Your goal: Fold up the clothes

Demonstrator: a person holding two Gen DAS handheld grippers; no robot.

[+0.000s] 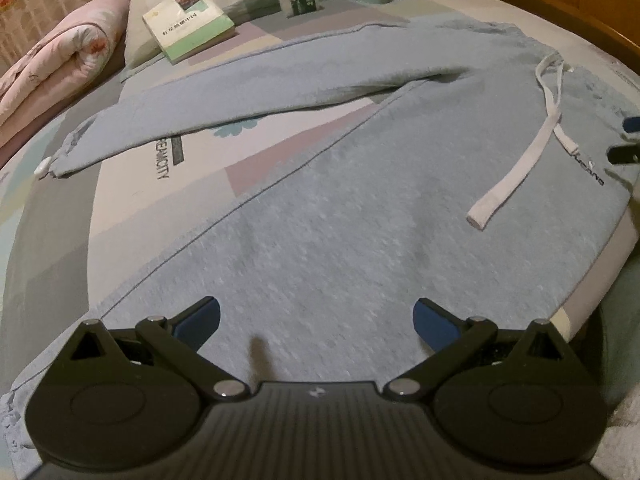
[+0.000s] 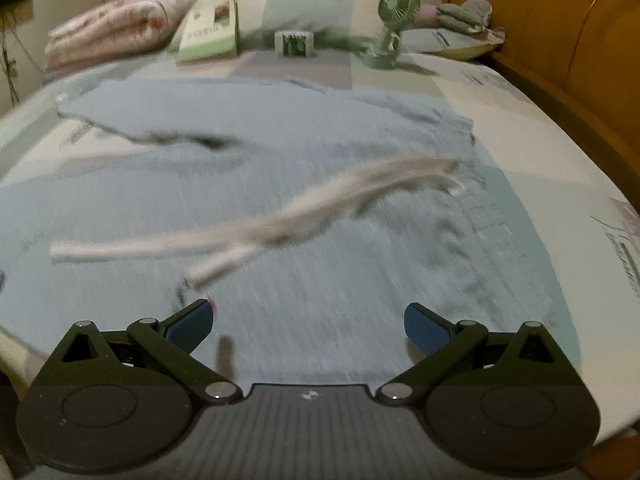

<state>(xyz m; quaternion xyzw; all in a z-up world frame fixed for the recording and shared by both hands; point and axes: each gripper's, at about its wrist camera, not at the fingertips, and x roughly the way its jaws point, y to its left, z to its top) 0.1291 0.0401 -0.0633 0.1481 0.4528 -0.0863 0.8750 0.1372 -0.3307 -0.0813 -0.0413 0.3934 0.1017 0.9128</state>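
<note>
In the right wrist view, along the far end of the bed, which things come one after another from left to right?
Pink quilt → green-and-white book → small white-and-green box → green fan → grey bundle of cloth → wooden headboard.

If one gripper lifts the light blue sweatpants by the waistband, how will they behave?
The sweatpants will probably droop: the fabric lies limp and flat on the bed. The white drawstring lies loose, so it may dangle. The knit looks thick, so likely rather heavy for one grip.
</note>
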